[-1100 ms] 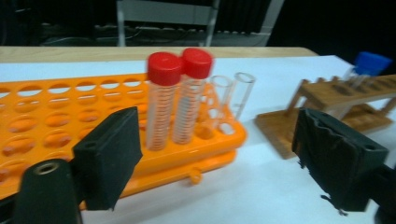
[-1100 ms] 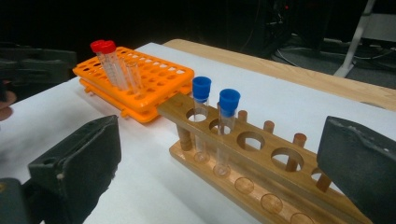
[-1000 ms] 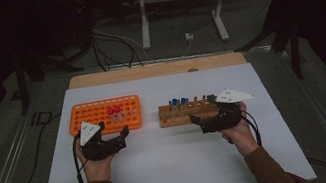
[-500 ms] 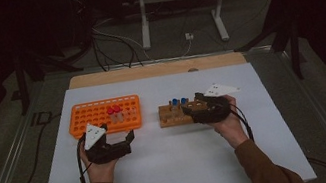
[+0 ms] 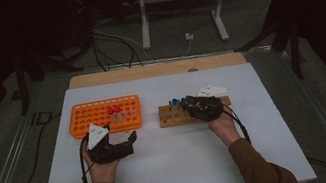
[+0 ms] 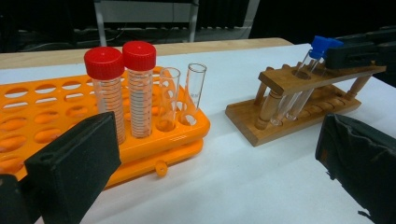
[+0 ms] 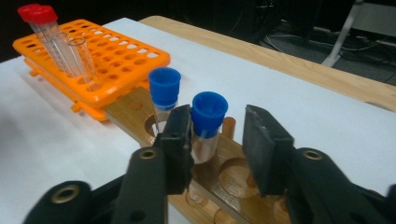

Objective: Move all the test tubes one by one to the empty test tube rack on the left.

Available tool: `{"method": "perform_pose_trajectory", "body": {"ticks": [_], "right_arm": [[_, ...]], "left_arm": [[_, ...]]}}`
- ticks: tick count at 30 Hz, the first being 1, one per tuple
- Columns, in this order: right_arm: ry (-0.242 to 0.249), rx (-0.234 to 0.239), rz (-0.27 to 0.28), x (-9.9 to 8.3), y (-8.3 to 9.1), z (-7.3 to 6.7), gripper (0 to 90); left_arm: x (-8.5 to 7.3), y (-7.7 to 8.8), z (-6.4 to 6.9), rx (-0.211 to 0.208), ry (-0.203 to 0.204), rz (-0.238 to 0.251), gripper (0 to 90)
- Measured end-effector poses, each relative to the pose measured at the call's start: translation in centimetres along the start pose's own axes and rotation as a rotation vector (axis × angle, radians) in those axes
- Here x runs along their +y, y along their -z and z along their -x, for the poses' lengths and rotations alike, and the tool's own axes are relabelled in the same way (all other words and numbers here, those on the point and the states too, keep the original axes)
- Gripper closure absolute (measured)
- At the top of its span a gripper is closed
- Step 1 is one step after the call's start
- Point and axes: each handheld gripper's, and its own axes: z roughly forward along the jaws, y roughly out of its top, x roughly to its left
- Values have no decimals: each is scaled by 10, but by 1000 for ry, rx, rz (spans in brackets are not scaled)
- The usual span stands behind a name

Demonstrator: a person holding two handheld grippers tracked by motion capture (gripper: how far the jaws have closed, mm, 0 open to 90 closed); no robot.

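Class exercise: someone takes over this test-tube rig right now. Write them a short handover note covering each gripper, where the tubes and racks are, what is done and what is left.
Left gripper: open, holding nothing, resting in front of the orange rack.
Right gripper: jaws have just been closing around the nearer blue-capped tube in the wooden rack; one pad touches it, the other stands apart, so no grip yet.
Things: two blue-capped tubes in the wooden rack; two red-capped tubes and two uncapped glass tubes in the orange rack.
Done: right gripper lined up on the tube.
Left: probably close, lift the tube out and move it, likely to the orange rack.

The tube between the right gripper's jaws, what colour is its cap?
Blue cap; the right gripper view shows it best.
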Motion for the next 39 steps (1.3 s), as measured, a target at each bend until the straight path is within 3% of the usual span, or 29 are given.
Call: {"method": "perform_pose_trajectory", "body": {"ticks": [5, 18, 39], "right_arm": [[-3, 16, -6, -1, -6, -1, 719], [16, 6, 1, -2, -8, -7, 761], [12, 16, 83, 21, 21, -6, 762]], "left_arm": [[-1, -2, 1, -2, -1, -8, 7], [-2, -4, 2, -6, -7, -18, 6], [-2, -5, 6, -20, -16, -19, 7]]}}
